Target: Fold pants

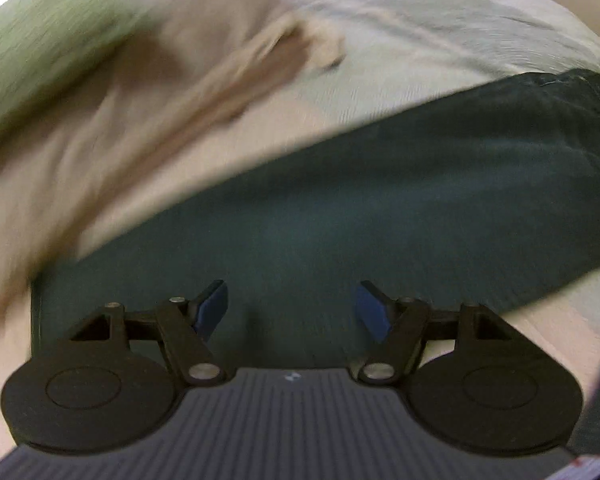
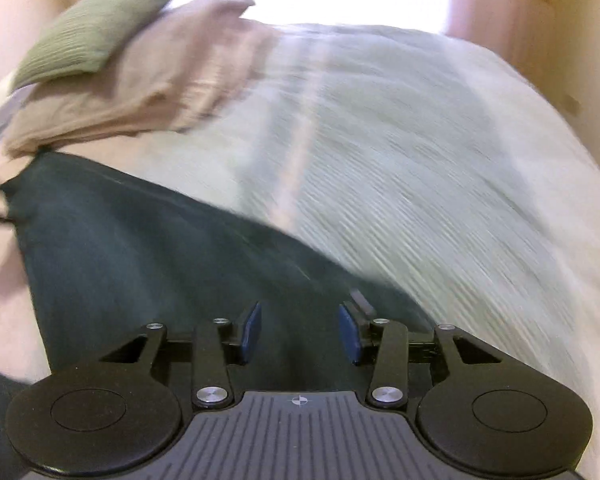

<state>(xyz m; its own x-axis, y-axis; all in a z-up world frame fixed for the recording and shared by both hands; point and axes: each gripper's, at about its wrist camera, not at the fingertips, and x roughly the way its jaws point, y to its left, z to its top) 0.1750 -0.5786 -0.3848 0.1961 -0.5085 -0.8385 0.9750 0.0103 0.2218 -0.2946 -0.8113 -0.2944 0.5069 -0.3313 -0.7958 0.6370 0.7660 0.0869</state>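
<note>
Both grippers, left [image 1: 292, 306] and right [image 2: 300, 330], parted and empty above dark green pants [image 1: 340, 216]; soft, limp, light cloth, best pinched at an edge

Dark teal pants [image 1: 340, 216] lie across a pale grey-white ribbed bedspread [image 2: 400, 152]; at ten o'clock sits a beige-pink garment [image 2: 148, 80], topped by a sage-green ribbed cushion [image 2: 96, 28]. Both black grippers carry blue pads [image 1: 374, 312].

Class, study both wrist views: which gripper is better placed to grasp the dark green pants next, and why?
Probably the left gripper: open, with the dark green pants spread across its front. The right gripper is open near their edge.
</note>
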